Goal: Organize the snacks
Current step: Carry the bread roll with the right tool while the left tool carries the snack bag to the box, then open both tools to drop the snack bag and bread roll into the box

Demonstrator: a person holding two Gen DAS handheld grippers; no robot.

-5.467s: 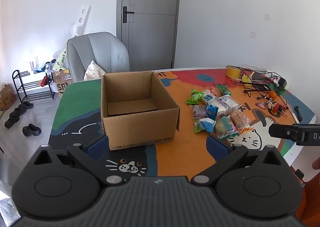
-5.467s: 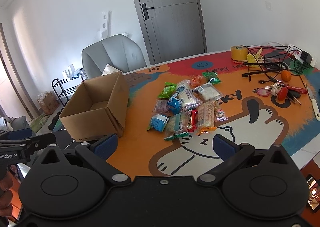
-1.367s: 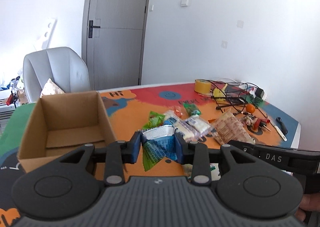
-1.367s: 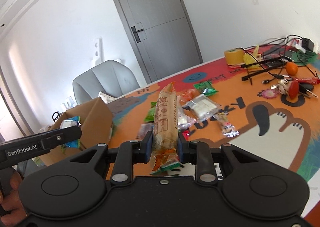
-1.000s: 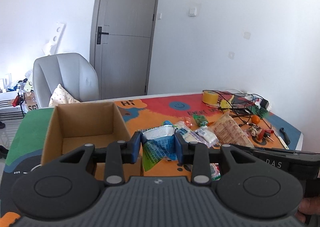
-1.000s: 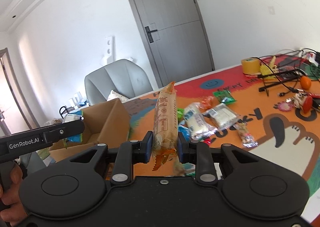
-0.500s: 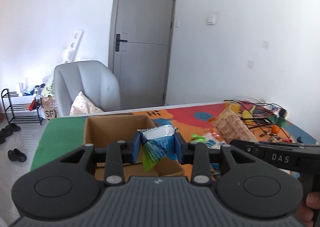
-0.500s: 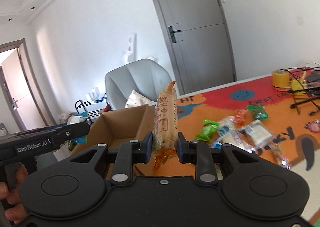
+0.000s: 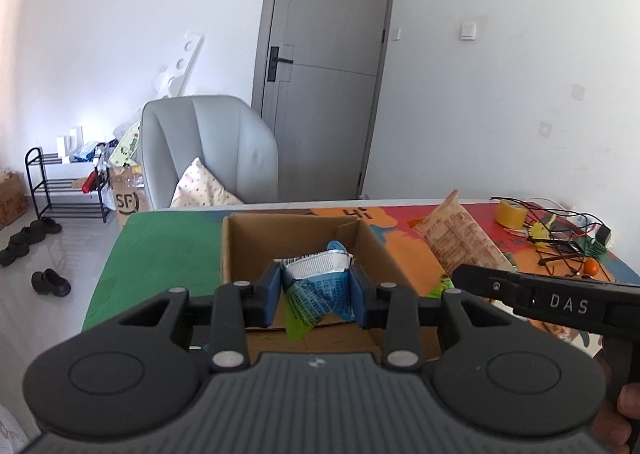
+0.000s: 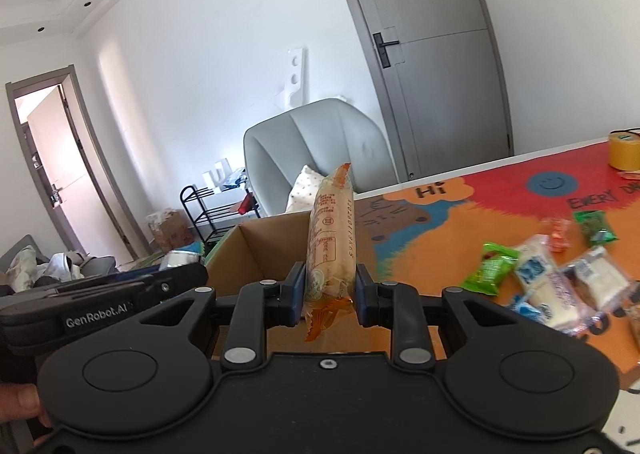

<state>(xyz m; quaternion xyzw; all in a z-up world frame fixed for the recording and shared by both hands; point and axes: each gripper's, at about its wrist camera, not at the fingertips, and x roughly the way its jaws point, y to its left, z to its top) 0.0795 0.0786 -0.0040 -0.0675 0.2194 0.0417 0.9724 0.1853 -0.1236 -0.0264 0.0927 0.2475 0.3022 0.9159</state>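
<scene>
Left wrist view: blue snack packet (image 9: 318, 290) over open cardboard box (image 9: 236, 250)

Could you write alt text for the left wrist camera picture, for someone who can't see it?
The left gripper pinches a blue, green and silver snack packet over an open cardboard box on a colourful table mat. At right, the right gripper holds a long orange-trimmed cracker pack. Behind stand a grey armchair and a grey door.
</scene>
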